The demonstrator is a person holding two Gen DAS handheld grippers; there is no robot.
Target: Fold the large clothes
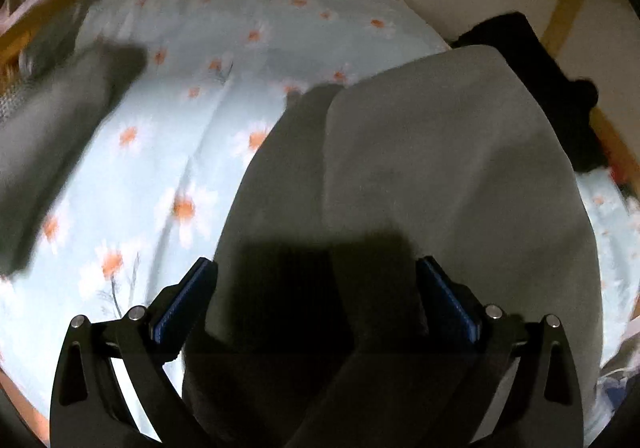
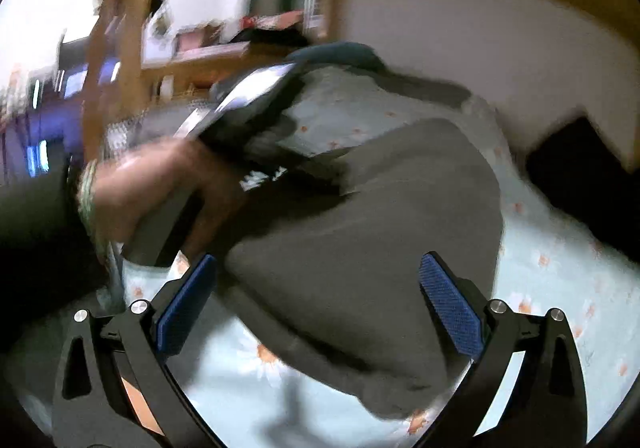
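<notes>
A large grey garment [image 1: 440,152] lies folded on a light blue bedsheet with orange-centred daisies [image 1: 180,128]. My left gripper [image 1: 318,272] hovers over the garment's near end with its blue pads wide apart and touching nothing; its shadow falls on the cloth. In the right wrist view the same grey garment [image 2: 380,216] lies on the bedsheet [image 2: 560,268]. My right gripper [image 2: 316,272] stands open just above its near edge, with nothing pinched. A hand [image 2: 160,184] holds the left gripper's body [image 2: 256,116] over the garment's far left side.
More grey cloth [image 1: 48,136] lies blurred at the left of the bed. A black object [image 1: 540,60] [image 2: 580,168] sits at the far right beside a wooden frame [image 1: 564,8] and a white wall. Shelves and clutter [image 2: 208,28] stand beyond the bed.
</notes>
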